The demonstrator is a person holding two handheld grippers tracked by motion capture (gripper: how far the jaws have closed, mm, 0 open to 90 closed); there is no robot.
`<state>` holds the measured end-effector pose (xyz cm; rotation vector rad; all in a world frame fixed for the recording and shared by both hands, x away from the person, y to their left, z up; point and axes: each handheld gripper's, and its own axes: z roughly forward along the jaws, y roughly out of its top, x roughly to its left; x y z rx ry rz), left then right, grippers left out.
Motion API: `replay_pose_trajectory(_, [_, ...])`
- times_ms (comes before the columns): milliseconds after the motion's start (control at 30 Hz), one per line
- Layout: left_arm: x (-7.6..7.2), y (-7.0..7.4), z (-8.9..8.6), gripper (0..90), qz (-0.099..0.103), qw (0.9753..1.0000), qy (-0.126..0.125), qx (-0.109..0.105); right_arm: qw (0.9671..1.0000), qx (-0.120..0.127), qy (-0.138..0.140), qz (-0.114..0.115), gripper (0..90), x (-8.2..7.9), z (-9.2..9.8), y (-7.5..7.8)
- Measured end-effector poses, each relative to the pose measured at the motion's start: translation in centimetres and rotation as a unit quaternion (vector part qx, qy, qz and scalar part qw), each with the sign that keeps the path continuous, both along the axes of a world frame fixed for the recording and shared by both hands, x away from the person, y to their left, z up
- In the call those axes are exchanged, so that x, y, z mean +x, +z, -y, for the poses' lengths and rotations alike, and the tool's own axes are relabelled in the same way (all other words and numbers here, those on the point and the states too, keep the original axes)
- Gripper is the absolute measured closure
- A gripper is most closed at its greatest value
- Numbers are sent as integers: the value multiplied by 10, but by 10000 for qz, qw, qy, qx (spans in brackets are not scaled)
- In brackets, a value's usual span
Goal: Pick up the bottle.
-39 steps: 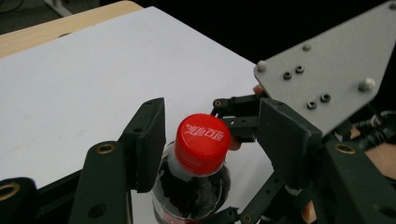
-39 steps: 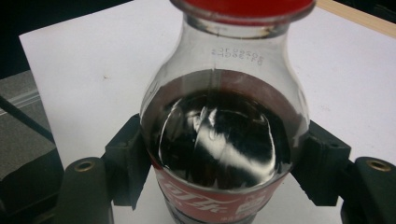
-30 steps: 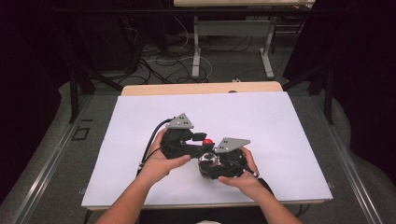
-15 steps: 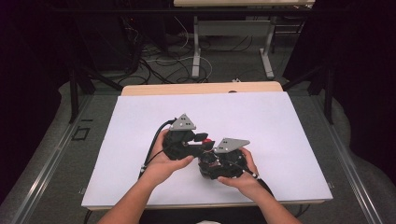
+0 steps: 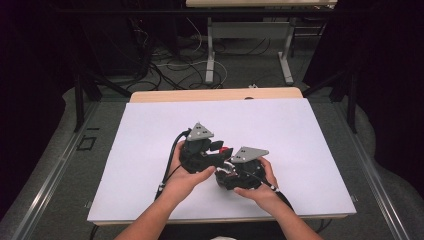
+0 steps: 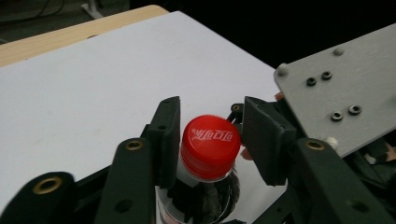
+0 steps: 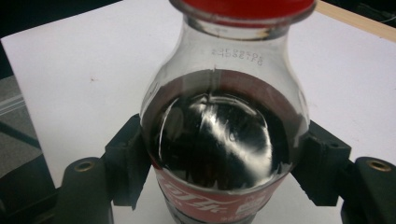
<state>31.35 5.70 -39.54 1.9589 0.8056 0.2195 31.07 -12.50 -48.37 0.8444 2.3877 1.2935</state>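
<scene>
A cola bottle point(image 7: 224, 140) with dark drink and a red label is clamped across its body by my right gripper point(image 7: 225, 137), both pads pressed on its sides. Its red cap point(image 6: 210, 144) sits between the jaws of my left gripper point(image 6: 211, 106). The left pad point(image 6: 169, 135) lies against the cap, while a narrow gap remains at the right pad point(image 6: 264, 137). In the high view both hands hold the grippers close together near the table's front middle: left gripper point(image 5: 216, 146), right gripper point(image 5: 227, 166), the cap point(image 5: 226, 149) between them.
The white table top point(image 5: 150, 130) has a bare wooden strip point(image 5: 215, 94) along its far edge. Beyond it are table legs and loose cables point(image 5: 175, 65) on the floor. The right gripper's grey plate point(image 6: 345, 88) stands close beside the left gripper's jaws.
The left gripper has moved slightly right and toward the right gripper, bringing its jaws around the bottle cap. The right gripper holds the bottle in about the same place.
</scene>
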Motion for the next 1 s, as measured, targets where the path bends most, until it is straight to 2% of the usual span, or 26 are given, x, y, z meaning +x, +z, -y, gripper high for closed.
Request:
replay_pose_trajectory(67, [1,2,-8,531,52,9999,-151,66,9999,-39,121,-110,295,0,-1,0])
replay_pose_trajectory(100, [1,2,-8,530,52,9999,-151,66,9998,-29,148,-128,295,0,-1,-1])
replay_pose_trajectory(233, [2,1,-16,512,-23,9994,-348,-5,9997,56,194,-131,295,-1,-3,-1])
replay_pose_trajectory(333, [3,-1,-20,512,-7,9990,-442,90,9997,48,206,-120,295,-1,-3,-1])
replay_pose_trajectory(400, [3,-2,-19,512,-77,9988,-485,81,9997,67,203,-118,296,-1,-3,-1])
replay_pose_trajectory(467, [4,-3,-19,513,-6,9984,-550,153,9997,56,218,-113,295,-1,-3,-1])
replay_pose_trajectory(567, [5,-4,-18,514,-5,9979,-624,161,9996,33,233,-135,295,-1,-3,-1])
replay_pose_trajectory(667, [6,-4,-17,516,89,9963,-806,292,9994,-27,295,-161,296,-1,-3,-1])
replay_pose_trajectory(733, [7,-5,-15,529,218,9956,-867,295,9994,47,334,-124,296,-2,-4,-1])
replay_pose_trajectory(933, [8,-5,-14,584,187,9938,-1062,270,9991,-13,375,-177,296,-3,-5,0])
replay_pose_trajectory(1000, [8,-5,-13,608,158,9935,-1094,285,9993,18,359,-121,296,-3,-5,0])
